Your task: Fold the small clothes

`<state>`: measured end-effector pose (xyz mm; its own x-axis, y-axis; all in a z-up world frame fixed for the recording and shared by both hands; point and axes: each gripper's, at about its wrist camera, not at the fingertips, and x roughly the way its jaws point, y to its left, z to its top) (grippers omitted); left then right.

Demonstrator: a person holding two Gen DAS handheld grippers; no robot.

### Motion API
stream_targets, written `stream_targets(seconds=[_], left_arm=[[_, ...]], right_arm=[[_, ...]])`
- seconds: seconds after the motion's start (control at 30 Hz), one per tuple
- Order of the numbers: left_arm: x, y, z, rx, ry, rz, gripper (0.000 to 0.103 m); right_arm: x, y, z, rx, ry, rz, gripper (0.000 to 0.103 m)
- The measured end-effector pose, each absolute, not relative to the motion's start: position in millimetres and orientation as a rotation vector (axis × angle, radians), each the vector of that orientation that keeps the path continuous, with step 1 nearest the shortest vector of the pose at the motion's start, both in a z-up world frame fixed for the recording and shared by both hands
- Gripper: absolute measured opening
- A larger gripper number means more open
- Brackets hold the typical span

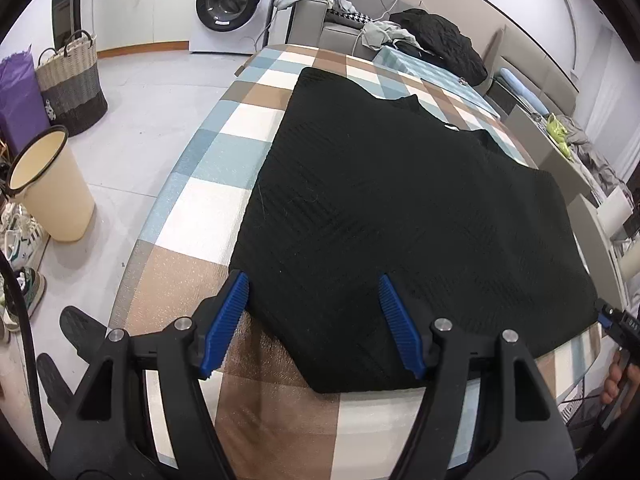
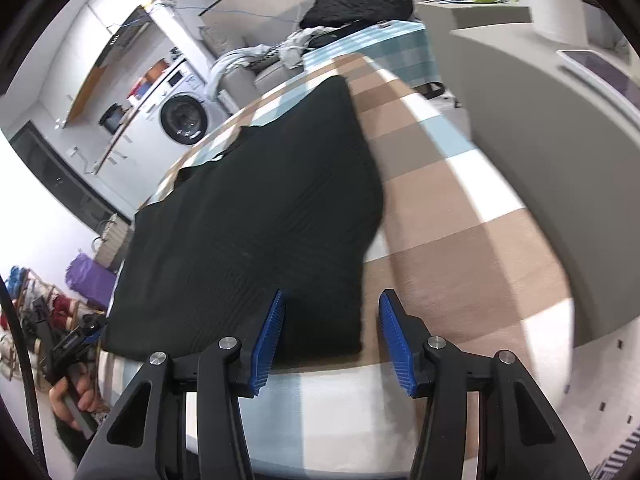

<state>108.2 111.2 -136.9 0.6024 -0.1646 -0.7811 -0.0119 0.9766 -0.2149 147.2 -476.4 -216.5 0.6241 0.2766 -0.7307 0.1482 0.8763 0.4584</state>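
A black knit garment (image 1: 400, 208) lies spread flat on the checked table (image 1: 224, 148). My left gripper (image 1: 312, 280) hangs over the garment's near left corner, open, its blue pads (image 1: 224, 320) standing apart on either side of the cloth edge without pressing on it. My right gripper (image 2: 332, 296) is open over the garment's (image 2: 260, 220) near right corner, one pad above the cloth and the other above the bare table (image 2: 460, 260). Each gripper also appears at the edge of the other's view, held by a hand (image 2: 72, 396).
Left of the table stand a cream bin (image 1: 52, 188), a woven basket (image 1: 72, 84) and shoes (image 1: 24, 240) on the floor. A washing machine (image 1: 232, 4) is at the back. Beyond the table's far end, a sofa holds a dark jacket (image 1: 440, 40) and loose clothes.
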Motion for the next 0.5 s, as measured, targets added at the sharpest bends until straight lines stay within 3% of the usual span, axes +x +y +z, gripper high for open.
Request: stream_targets(seconds=[0.1,0.17,0.2,0.33,0.5], left_arm=[[103.6,113.1,-136.8,-0.214,0.914,-0.095,0.065],[100.1,114.6,-136.7,-0.219,0.910,-0.097,0.065],[99.1,116.0,-137.0,-0.223,0.909,-0.099,0.065],[97.5,123.7,-138.9,-0.244,0.915,-0.085,0.065],[95.8,132.0,-141.1,-0.263,0.921,-0.084,0.065]], right_arm=[[151.7,-467.5,-213.5,0.492,0.877,0.100,0.045],[155.1,-459.8,-206.3,0.434,0.850,0.091,0.015],[154.7,-455.9,-199.5,0.407,0.820,0.101,0.010],[140.4,-448.3,-168.0,0.326,0.687,0.095,0.007],[150.8,-457.2,-192.6,0.357,0.831,0.012,0.007]])
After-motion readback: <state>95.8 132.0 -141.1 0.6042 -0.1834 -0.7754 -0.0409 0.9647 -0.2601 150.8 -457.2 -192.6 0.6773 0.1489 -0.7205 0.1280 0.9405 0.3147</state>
